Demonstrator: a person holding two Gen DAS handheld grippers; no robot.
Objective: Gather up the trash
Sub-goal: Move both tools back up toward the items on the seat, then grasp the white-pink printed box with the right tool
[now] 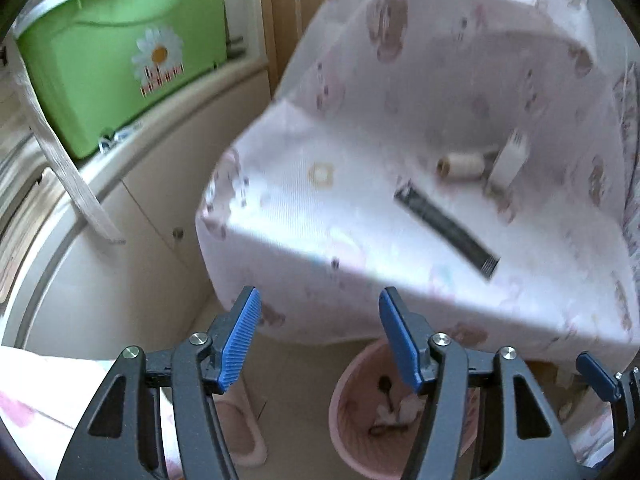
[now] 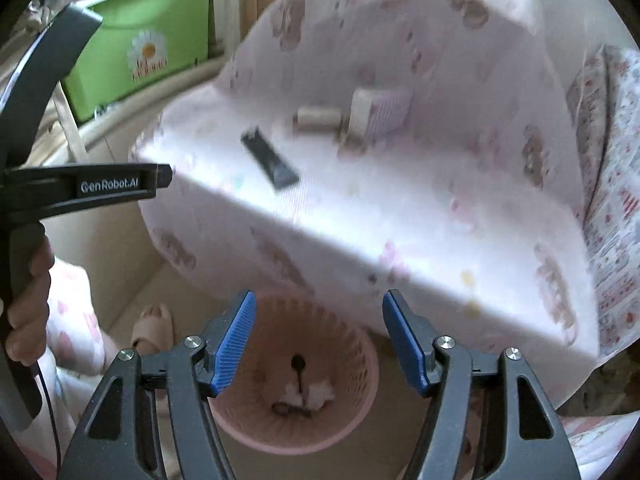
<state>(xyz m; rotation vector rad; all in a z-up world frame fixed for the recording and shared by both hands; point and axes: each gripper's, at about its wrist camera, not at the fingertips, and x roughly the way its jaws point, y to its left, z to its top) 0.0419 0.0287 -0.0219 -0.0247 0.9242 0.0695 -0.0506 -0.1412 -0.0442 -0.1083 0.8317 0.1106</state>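
A bed with a pale patterned sheet carries a dark flat wrapper strip, a cream paper roll and a white-and-pink box. They also show in the right wrist view: the wrapper, the roll, the box. A pink slatted bin stands on the floor below the bed edge, with white scraps and a dark piece inside; it also shows in the left wrist view. My left gripper is open and empty. My right gripper is open and empty above the bin.
A green crate with a daisy sticker sits on a white ledge at the left. A pink slipper lies on the floor beside the bin. A patterned pillow lies at the right. The left tool's body crosses the right view.
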